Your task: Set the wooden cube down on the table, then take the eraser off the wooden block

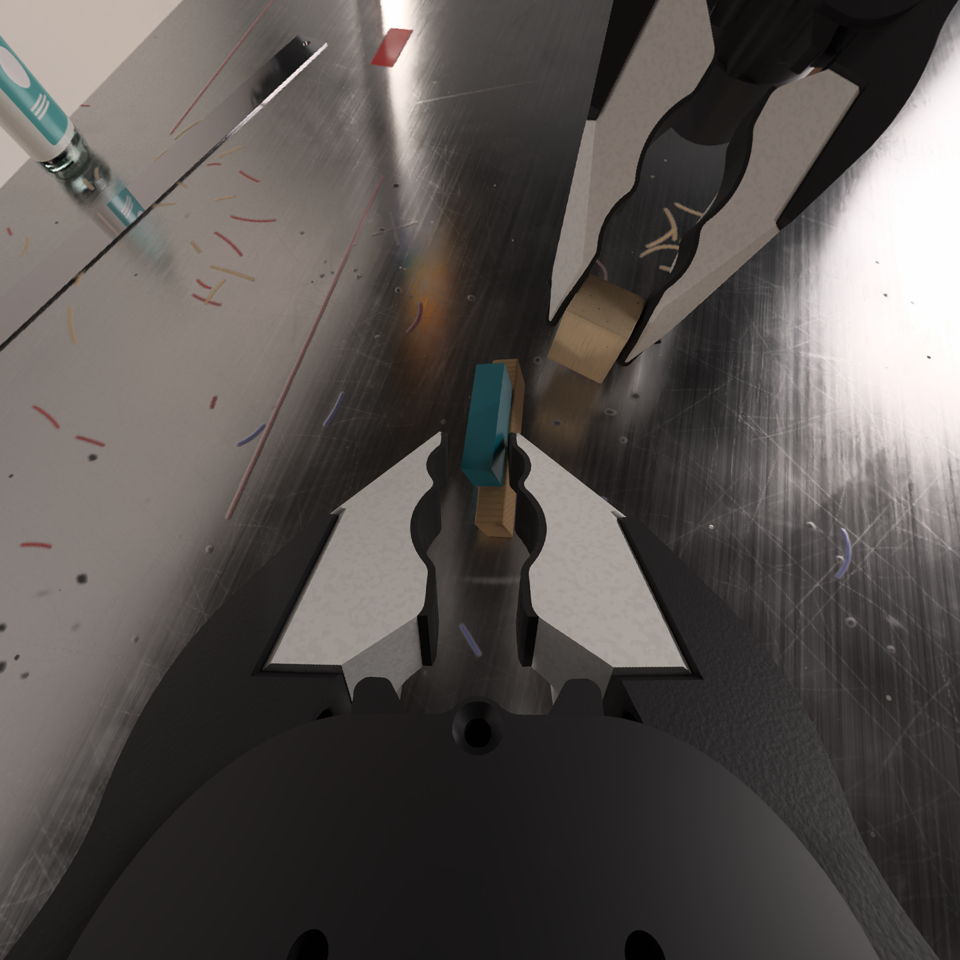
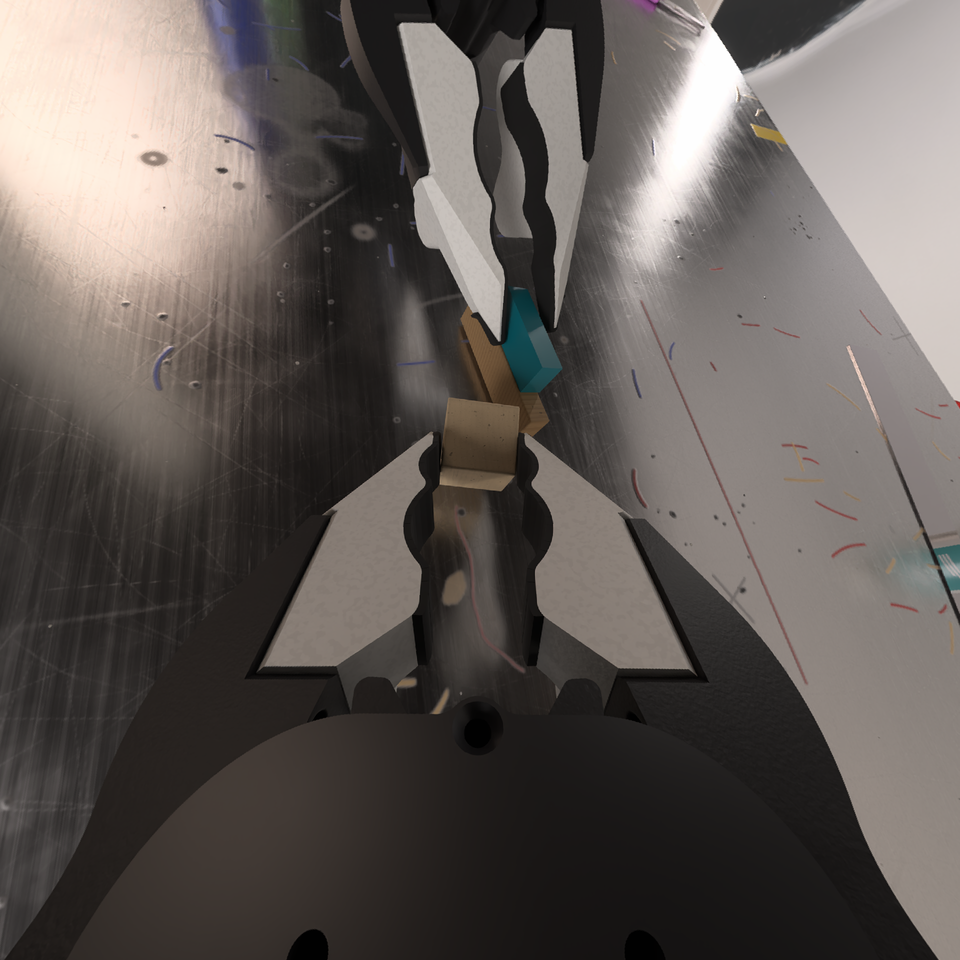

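Observation:
My left gripper [image 1: 478, 439] has its jaws close around a teal eraser [image 1: 485, 415] that lies on a slim wooden block [image 1: 496, 511] on the scratched metal table [image 1: 779, 519]. From the right wrist view the eraser [image 2: 532, 348] fills the gap of the left gripper [image 2: 522, 332], with the block [image 2: 491, 366] under it. My right gripper [image 2: 478, 439] is shut on a pale wooden cube [image 2: 480, 431], held just in front of the block. In the left wrist view the right gripper [image 1: 592, 337] holds the cube [image 1: 584, 340] a little above the table, over its own reflection.
A grey board [image 1: 130, 337] with coloured scribbles covers the table's left side and has a slot [image 1: 291, 67]. A teal and white marker [image 1: 31, 104] stands on it. A red tag [image 1: 392, 47] lies far off. A yellow scrap [image 2: 769, 135] lies near the board's edge.

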You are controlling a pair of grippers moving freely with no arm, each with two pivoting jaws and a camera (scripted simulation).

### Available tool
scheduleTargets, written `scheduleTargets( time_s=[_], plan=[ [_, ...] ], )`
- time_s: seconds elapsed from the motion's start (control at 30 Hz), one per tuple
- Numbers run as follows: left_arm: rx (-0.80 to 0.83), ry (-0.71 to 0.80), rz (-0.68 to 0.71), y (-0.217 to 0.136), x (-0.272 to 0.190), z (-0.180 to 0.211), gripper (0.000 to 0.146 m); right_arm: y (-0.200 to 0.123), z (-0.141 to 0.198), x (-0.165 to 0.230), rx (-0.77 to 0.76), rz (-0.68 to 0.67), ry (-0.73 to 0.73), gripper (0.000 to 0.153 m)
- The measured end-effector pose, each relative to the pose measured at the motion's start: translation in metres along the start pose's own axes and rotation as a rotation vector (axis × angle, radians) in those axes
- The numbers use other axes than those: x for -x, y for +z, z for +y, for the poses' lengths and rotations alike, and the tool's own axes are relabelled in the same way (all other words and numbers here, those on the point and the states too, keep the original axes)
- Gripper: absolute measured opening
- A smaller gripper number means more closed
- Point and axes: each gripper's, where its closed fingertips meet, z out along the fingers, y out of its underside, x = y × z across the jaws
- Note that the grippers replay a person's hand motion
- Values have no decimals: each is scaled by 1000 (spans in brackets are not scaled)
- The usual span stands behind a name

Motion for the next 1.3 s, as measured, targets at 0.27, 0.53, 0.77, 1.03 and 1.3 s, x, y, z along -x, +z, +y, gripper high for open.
scheduleTargets(
  time_s=[0.27, 0.53, 0.77, 1.03, 1.3],
  plan=[
    [0, 1, 1, 0, 0, 0, 22, -3, 0, 0, -9, -2, 6, 29],
    [-3, -2, 1, 0, 0, 0, 22, -10, 1, -3, -34, 2, 22, 29],
    [-1, -13, 6, 0, 1, 0, 22, -19, 9, -5, -30, 2, 14, 29],
    [7, -51, 44, 0, 1, 1, 22, -31, 26, -4, 12, -18, -35, 29],
    [-10, 7, 88, 5, -7, -3, 19, -31, 38, 4, 81, -60, -90, 29]
  ],
)
